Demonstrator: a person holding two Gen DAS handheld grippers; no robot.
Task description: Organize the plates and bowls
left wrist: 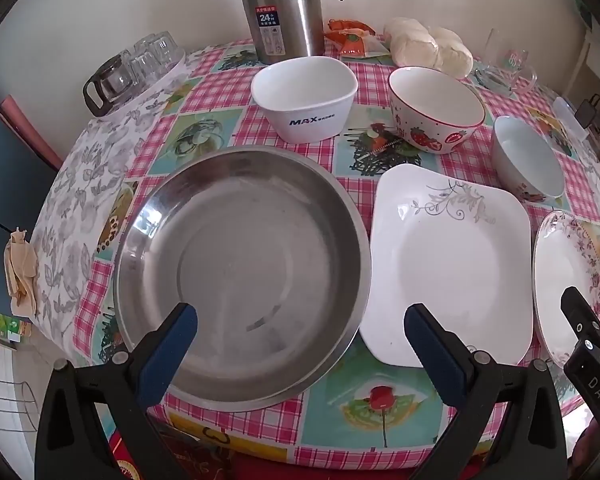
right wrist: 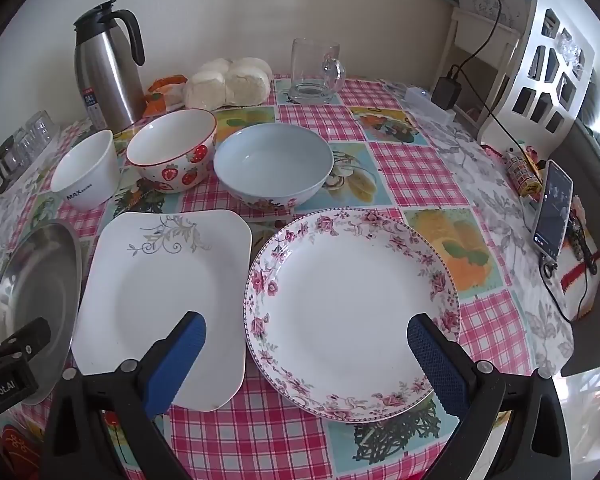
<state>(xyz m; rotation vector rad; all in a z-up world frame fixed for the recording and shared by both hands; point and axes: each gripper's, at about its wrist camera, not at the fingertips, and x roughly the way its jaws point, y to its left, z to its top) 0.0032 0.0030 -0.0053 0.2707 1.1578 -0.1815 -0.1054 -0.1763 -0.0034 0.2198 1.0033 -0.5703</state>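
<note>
A steel plate (left wrist: 240, 272) lies at the table's front left, a square white plate (left wrist: 448, 264) beside it, and a round floral plate (right wrist: 352, 308) to the right. Behind them stand a white MAX bowl (left wrist: 306, 98), a strawberry bowl (left wrist: 436, 110) and a pale blue bowl (right wrist: 274, 166). My left gripper (left wrist: 300, 336) is open and empty, hovering over the near rim of the steel plate. My right gripper (right wrist: 306, 344) is open and empty over the near edge of the floral plate. The square plate (right wrist: 160, 300) also shows in the right wrist view.
A steel thermos (left wrist: 282, 8), a glass pot with cups (left wrist: 136, 68), steamed buns (left wrist: 428, 46) and a glass mug (right wrist: 316, 70) line the table's back (right wrist: 416, 168). A phone (right wrist: 552, 212) and cables sit at the right edge.
</note>
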